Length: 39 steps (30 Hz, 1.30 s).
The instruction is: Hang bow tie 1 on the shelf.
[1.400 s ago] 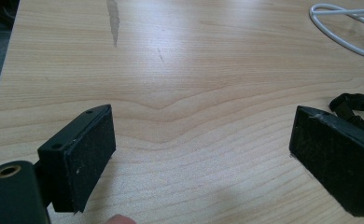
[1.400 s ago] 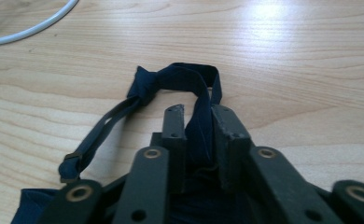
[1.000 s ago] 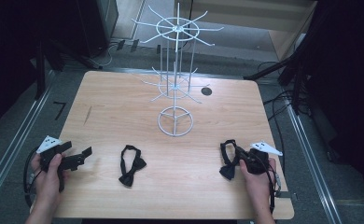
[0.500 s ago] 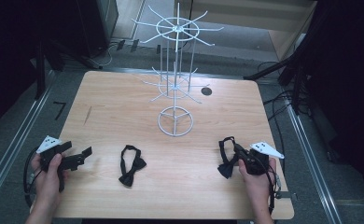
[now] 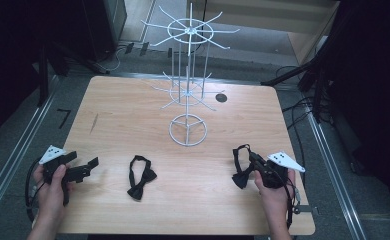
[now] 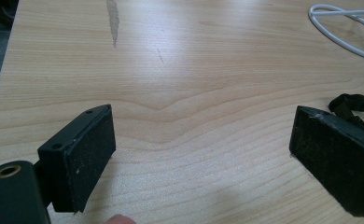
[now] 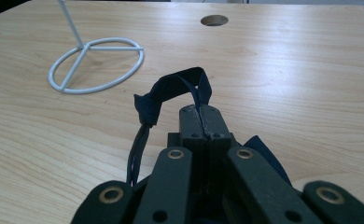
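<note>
The right gripper sits near the table's right front corner with its jaws pressed together on the strap of a dark bow tie — in the right gripper view the two black jaws meet with the strap loop arching up just ahead of them, a knot of fabric on its left and two strap ends trailing down beside the jaws. In the high view the bow itself hangs just to the left of the gripper, close above the table, with the strap looping up over it. Across the table, the left gripper is near the front left edge, jaws spread wide and nothing between them (the left gripper view shows only bare wood grain in the gap). A second bow tie lies flat on the wood between the two hands, nearer the left one, and its strap just peeks past the far jaw in the left gripper view. Beyond both — in the middle of the table — stands a white wire display rack, its ring base resting on the wood and its spoked tiers bare. A round cable hole sits just beyond the rack, to its right.
</note>
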Each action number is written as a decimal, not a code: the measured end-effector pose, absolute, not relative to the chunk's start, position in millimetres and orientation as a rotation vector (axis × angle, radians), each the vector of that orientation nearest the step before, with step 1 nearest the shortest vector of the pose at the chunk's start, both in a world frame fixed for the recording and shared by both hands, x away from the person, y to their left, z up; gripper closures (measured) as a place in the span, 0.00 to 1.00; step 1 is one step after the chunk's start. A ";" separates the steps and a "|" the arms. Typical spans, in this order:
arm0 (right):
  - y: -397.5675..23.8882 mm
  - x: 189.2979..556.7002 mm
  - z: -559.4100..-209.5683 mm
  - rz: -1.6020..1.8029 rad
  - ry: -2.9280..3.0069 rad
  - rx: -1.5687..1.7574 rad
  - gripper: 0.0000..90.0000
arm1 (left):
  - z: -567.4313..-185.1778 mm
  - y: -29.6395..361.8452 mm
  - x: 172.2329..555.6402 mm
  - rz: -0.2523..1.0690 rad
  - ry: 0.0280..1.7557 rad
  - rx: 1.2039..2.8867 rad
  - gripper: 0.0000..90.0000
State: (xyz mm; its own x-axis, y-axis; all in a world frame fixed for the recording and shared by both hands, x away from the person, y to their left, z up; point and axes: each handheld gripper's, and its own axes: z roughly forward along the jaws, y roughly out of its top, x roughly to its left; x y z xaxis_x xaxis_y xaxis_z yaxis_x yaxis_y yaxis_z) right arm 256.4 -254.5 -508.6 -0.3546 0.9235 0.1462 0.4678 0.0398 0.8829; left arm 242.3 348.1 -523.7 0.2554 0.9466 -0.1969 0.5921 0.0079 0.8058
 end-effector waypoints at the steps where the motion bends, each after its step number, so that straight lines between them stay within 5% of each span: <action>1: -253.8 255.9 -507.7 1.277 1.849 1.404 1.00 | -523.7 348.1 242.3 0.528 1.435 1.684 0.09; 39: -226.6 246.0 -477.9 1.362 1.822 1.283 1.00 | -523.1 347.0 239.8 0.561 1.416 1.677 0.09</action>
State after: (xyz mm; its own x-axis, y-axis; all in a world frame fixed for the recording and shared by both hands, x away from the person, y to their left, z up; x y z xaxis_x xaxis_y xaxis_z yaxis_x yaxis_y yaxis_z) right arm 246.0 -226.6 -477.9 -0.4133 0.9020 0.1248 0.3751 0.0438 0.9260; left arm 239.8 347.0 -523.1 0.2585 0.9492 -0.1796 0.5686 0.0008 0.8226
